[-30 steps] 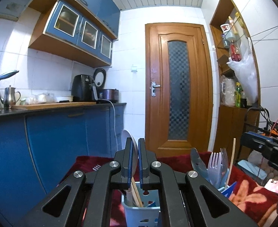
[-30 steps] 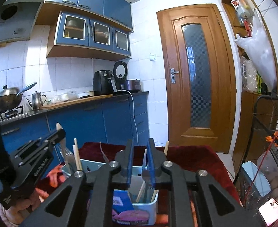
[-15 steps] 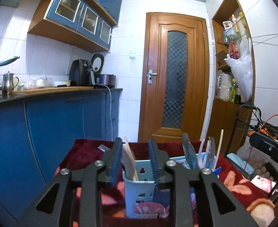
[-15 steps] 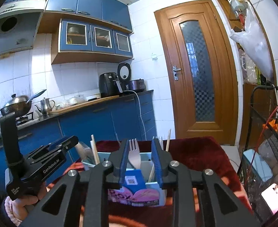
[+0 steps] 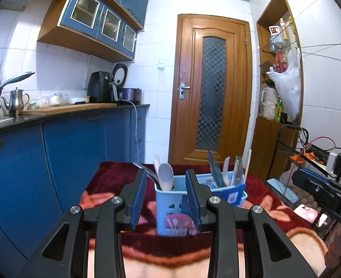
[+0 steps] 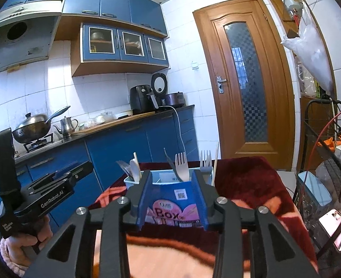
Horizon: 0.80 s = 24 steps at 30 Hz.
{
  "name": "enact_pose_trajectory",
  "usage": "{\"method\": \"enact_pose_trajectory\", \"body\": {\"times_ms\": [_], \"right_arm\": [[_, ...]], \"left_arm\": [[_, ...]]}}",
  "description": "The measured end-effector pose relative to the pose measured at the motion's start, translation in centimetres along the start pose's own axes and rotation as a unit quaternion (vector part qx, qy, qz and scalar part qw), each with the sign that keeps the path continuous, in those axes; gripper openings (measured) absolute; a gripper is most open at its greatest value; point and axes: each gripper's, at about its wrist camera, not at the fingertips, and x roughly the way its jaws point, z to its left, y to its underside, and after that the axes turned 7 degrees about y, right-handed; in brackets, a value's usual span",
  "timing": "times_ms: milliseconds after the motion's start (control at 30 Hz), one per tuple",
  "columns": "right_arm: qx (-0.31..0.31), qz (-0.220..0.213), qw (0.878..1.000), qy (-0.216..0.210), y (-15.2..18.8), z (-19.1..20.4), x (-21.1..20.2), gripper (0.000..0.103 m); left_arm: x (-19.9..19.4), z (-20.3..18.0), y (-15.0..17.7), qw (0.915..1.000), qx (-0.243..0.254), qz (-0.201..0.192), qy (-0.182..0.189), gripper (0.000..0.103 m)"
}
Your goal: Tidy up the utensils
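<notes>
A light blue utensil holder [image 5: 170, 208] stands on the red blanket with a pale spoon [image 5: 166, 179] upright in it. Beside it on the right, a darker blue box holder [image 5: 234, 191] carries a knife [image 5: 214, 170] and forks [image 5: 237, 168]. My left gripper [image 5: 166, 177] hangs a little short of the light blue holder, its jaws opening, nothing between the pads. In the right wrist view the box holder [image 6: 175, 199] shows two forks [image 6: 181, 164]. My right gripper [image 6: 172, 176] is just short of it, jaws opening and empty. The left gripper [image 6: 77, 169] shows at the left, held by a hand [image 6: 24, 247].
The red floral blanket [image 5: 115, 180] covers the table. Blue kitchen cabinets [image 5: 73, 148] run along the left with a kettle [image 5: 16, 100] and an air fryer [image 5: 99, 90] on the counter. A wooden door [image 5: 213, 92] is behind, and a wire rack [image 6: 328, 162] with cables on the right.
Both grippers were shut low over the holders, each with a utensil at its jaws. Both have opened and drawn back; the spoon and the fork now stand in the holders.
</notes>
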Motion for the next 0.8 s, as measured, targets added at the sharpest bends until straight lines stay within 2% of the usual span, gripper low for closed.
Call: {"method": "enact_pose_trajectory", "body": {"times_ms": [133, 233, 400, 500, 567, 667, 800], "right_arm": [[-0.003, 0.004, 1.000, 0.000, 0.7, 0.4, -1.4, 0.050], [-0.002, 0.011, 1.000, -0.001, 1.6, 0.4, -2.2, 0.060], [0.003, 0.029, 1.000, 0.006, 3.8, 0.2, -2.7, 0.073], [0.003, 0.036, 0.999, 0.012, 5.0, 0.1, -2.8, 0.078], [0.001, 0.043, 0.999, 0.014, 5.9, 0.1, -2.7, 0.083], [-0.013, 0.045, 0.999, 0.025, 7.3, 0.2, -2.7, 0.084], [-0.021, 0.046, 0.998, 0.040, 8.8, 0.2, -2.3, 0.089]], "left_arm": [[-1.8, -0.6, 1.0, 0.9999, 0.002, 0.010, -0.002, 0.037], [-2.9, -0.8, 1.9, 0.9998, -0.004, 0.018, 0.001, 0.044], [-4.1, -0.9, 3.7, 0.9994, -0.007, 0.028, -0.021, 0.068], [-4.4, -1.0, 5.0, 0.9986, -0.001, 0.035, -0.041, 0.073], [-4.4, -1.0, 5.6, 0.9979, 0.000, 0.040, -0.050, 0.075], [-4.3, -0.5, 6.7, 0.9974, -0.013, 0.047, -0.053, 0.075], [-3.6, 0.0, 8.0, 0.9952, -0.017, 0.057, -0.078, 0.075]]}}
